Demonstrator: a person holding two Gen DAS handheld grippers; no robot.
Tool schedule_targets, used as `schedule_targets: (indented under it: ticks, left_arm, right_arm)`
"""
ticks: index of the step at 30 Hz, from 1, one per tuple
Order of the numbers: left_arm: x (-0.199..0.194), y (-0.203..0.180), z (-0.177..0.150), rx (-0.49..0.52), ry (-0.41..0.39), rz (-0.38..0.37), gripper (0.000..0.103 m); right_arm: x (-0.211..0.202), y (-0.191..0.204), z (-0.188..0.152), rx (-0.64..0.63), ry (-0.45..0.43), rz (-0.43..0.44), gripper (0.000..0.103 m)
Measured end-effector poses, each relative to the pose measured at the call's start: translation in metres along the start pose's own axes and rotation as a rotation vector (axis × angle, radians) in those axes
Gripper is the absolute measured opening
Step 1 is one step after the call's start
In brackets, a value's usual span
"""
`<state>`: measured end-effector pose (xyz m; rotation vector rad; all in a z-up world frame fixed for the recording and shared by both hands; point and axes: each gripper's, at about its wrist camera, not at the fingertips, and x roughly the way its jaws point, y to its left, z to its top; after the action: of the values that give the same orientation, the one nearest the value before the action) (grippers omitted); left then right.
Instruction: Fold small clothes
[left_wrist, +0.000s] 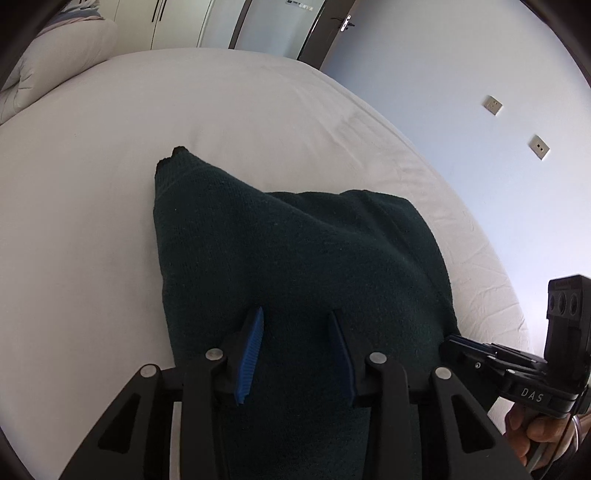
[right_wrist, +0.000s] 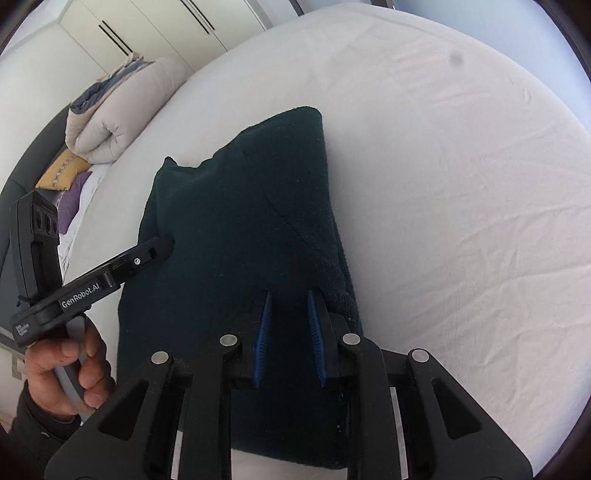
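A dark green knitted garment (left_wrist: 295, 240) lies folded into a thick pad on the white bed sheet (left_wrist: 92, 184); one pointed corner sticks out at its far left. My left gripper (left_wrist: 295, 312) hovers over its near edge, jaws apart, with flat cloth showing between the blue pads. From the right wrist view the garment (right_wrist: 240, 203) runs away from me, and the left gripper (right_wrist: 162, 245) touches its left edge. My right gripper (right_wrist: 288, 293) sits at the garment's near right edge with its pads close together and cloth between them. Its tip (left_wrist: 448, 341) meets the cloth's right side.
The bed sheet (right_wrist: 443, 184) stretches wide to the right and beyond the garment. A rolled duvet (right_wrist: 110, 122) and coloured pillows (right_wrist: 62, 170) lie at the bed's head. Wardrobe doors (right_wrist: 147, 22) stand behind. A person's hand (right_wrist: 70, 365) holds the left gripper's handle.
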<state>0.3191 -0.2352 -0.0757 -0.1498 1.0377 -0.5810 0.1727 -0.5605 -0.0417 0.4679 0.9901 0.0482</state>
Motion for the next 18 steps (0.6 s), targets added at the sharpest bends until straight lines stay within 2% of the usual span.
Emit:
schedule_targets:
  ticks: [1,4,7,9,11,13,16,17,18]
  left_arm:
    - [0.003,0.003,0.002,-0.010,0.006,-0.006,0.040]
    - [0.004,0.009,0.008,-0.038,0.026,-0.035,0.040]
    - [-0.010,0.010,0.003,-0.043,-0.005,-0.051,0.039]
    - [-0.010,0.010,-0.004,-0.030,-0.028,-0.049,0.039]
    - [-0.006,0.006,-0.008,0.005,-0.040,-0.029,0.039]
    - [-0.004,0.003,-0.006,0.015,-0.033,-0.013,0.040]
    - [-0.018,0.005,0.000,-0.002,-0.028,-0.028,0.039]
    - [-0.029,0.009,-0.001,-0.029,-0.046,-0.042,0.043]
    - [-0.042,0.014,-0.002,-0.058,-0.074,-0.054,0.059]
  right_arm:
    - [-0.002,-0.006,-0.003,0.015,-0.024,0.035,0.019]
    - [-0.012,-0.012,-0.008,0.067,-0.033,0.061,0.019]
    - [-0.036,-0.004,-0.012,0.069,-0.072,0.071,0.020]
    - [-0.048,0.002,-0.021,0.036,-0.098,0.041,0.021]
    - [-0.032,-0.003,-0.032,0.016,-0.024,-0.033,0.024]
    - [-0.034,-0.011,-0.040,-0.007,-0.053,-0.029,0.024]
    - [-0.055,-0.009,-0.037,0.029,-0.062,-0.012,0.026]
    - [-0.067,-0.009,-0.036,0.038,-0.084,0.000,0.028]
    - [-0.077,-0.007,-0.034,0.043,-0.117,0.001,0.038]
